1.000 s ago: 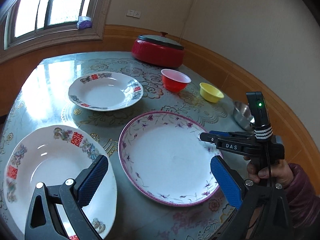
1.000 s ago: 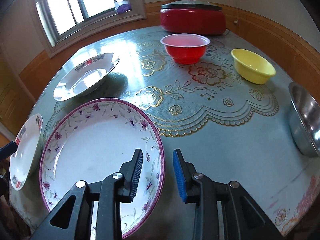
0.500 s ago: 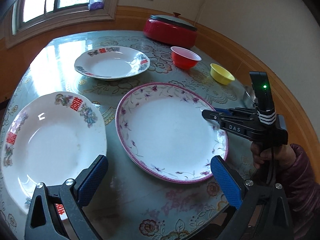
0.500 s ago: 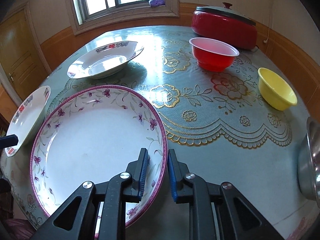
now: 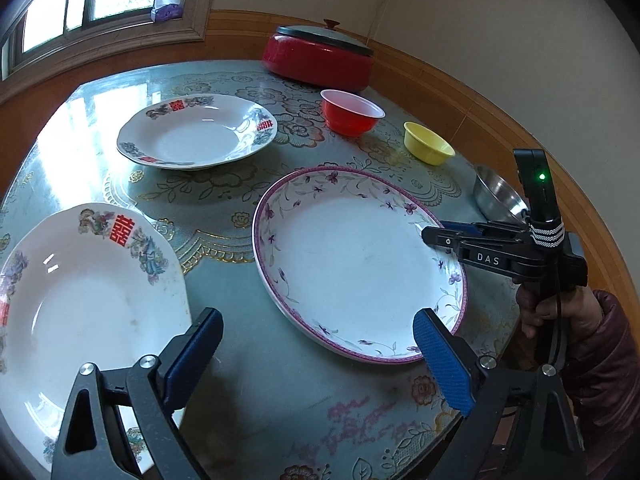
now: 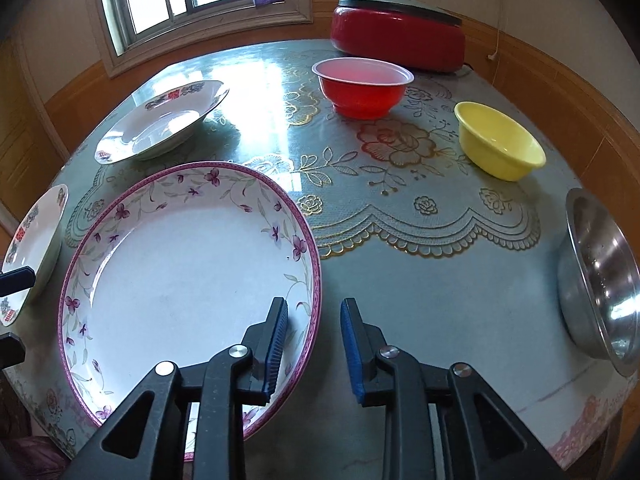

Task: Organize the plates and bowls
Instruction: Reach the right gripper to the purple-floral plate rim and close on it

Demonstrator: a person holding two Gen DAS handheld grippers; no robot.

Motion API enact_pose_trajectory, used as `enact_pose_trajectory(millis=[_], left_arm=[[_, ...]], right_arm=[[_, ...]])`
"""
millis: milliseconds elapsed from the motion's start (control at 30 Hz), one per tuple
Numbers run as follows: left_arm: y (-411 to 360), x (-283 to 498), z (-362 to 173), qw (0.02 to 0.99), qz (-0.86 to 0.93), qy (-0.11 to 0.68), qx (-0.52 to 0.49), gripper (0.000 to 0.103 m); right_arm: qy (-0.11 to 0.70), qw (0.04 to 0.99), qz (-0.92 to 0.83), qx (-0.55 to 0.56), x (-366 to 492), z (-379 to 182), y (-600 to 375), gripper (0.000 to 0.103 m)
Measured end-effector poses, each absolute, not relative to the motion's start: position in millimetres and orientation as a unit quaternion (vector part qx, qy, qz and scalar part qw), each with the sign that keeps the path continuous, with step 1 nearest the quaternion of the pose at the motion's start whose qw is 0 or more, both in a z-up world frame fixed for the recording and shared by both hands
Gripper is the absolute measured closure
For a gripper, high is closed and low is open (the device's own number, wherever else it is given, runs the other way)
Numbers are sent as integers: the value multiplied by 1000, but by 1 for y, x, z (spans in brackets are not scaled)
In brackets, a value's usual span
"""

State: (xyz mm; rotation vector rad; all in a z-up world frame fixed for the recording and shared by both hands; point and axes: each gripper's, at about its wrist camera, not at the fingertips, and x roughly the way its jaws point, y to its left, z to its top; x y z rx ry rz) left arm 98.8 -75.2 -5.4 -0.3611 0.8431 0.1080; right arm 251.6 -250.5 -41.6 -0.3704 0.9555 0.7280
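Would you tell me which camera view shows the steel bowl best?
The right wrist view shows the steel bowl best: it is large at the right edge, with its shiny inside and rim plain, though the frame cuts it slightly. In the left wrist view the bowl is small and partly hidden behind the right gripper.

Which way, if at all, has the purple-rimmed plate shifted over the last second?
No, it hasn't moved: the purple-rimmed plate still meets the tablecloth's gold scalloped border at the same spot in the right wrist view.
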Motion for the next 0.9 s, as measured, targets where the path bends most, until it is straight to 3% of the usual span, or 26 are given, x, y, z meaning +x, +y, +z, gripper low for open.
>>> enact_pose_trajectory(millis=[233,300,367,500,667,733,800,867,900], left_arm=[[-82,107,-12,889,116,394,-204,7],[-90,108,-20,888,133,391,-202,13],[-96,110,-30,881,147,396,-214,25],[-101,111,-41,869,166,393,-252,27],[-104,119,-48,860,186,396,-262,47],[-104,122,-49,861,202,394,-251,49],[-103,127,-49,858,226,397,-237,58],[-101,127,-51,854,242,398,-231,78],[-100,125,-51,855,239,396,-232,79]], right_arm=[[433,788,398,-180,276,-40,-235,77],[424,780,422,-185,281,-44,-231,77],[421,771,443,-181,283,-49,-232,77],[424,751,470,-188,286,-52,-227,79],[420,731,502,-191,289,-56,-218,80],[418,727,509,-193,290,-56,-214,81],[417,726,510,-199,292,-55,-211,82],[417,723,514,-199,296,-55,-212,82],[421,719,518,-192,300,-55,-214,84]])
